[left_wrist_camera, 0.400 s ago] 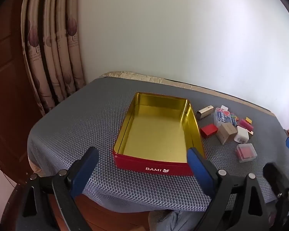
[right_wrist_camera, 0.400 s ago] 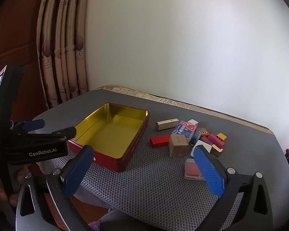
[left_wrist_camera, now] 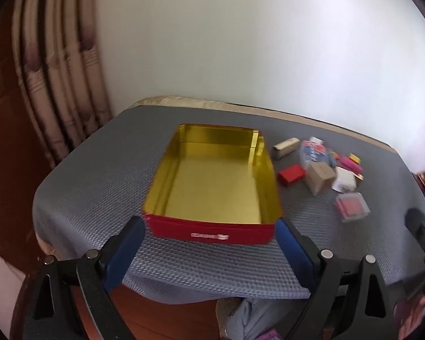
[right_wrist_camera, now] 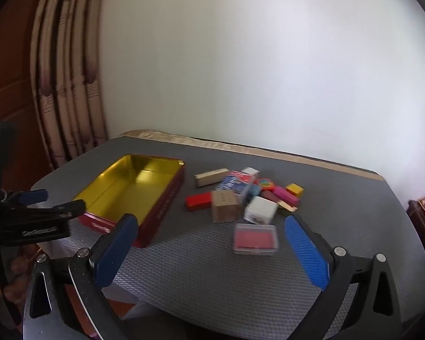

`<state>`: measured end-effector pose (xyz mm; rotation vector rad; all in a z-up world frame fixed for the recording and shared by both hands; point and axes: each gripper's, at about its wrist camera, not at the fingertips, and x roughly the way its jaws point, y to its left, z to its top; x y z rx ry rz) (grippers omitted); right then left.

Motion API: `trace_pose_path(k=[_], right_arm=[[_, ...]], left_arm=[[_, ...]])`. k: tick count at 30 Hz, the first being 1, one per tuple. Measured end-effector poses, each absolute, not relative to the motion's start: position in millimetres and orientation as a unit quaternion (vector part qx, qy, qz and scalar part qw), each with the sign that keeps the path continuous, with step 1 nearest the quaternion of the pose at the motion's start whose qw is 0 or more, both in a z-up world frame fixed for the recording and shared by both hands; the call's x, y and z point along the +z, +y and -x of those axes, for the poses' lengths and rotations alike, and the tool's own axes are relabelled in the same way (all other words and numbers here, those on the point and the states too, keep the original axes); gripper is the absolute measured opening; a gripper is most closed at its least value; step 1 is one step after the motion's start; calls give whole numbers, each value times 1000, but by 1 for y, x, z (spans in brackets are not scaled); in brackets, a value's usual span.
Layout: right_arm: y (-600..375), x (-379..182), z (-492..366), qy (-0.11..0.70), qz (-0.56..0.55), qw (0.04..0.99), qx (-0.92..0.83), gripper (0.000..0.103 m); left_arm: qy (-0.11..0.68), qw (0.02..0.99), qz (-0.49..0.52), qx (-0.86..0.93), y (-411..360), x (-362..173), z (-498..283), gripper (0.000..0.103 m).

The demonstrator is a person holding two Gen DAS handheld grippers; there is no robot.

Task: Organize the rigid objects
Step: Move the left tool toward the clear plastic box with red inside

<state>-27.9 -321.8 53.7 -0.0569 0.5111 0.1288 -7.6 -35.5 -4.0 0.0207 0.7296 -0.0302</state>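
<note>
An empty red tin with a gold inside lies on the grey mat; it also shows in the right wrist view. To its right lies a pile of small blocks: a red block, a brown cardboard cube, a white cube, a clear case with a red pad, a wooden bar and a blue-and-white box. My left gripper is open, just in front of the tin's near wall. My right gripper is open, in front of the pile, empty.
The grey mat covers a table that ends close below both grippers. A curtain hangs at the left and a white wall stands behind. The left gripper shows at the left edge of the right wrist view.
Both grippers have moved forward toward the table. The tin and the blocks look larger and lower in view. Nothing on the table has moved.
</note>
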Motion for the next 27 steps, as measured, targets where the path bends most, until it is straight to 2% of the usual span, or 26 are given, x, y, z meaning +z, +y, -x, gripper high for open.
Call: trace_pose_path(k=[10,27], right_arm=[[-384,24,11,284,-17,959,15,103],[-419,4,15,302,-40,952,-28,103]], left_arm=[[372,922,-82,-62,-79,-8,14,95],[372,896,-181,-165,-156,-20,4,95]])
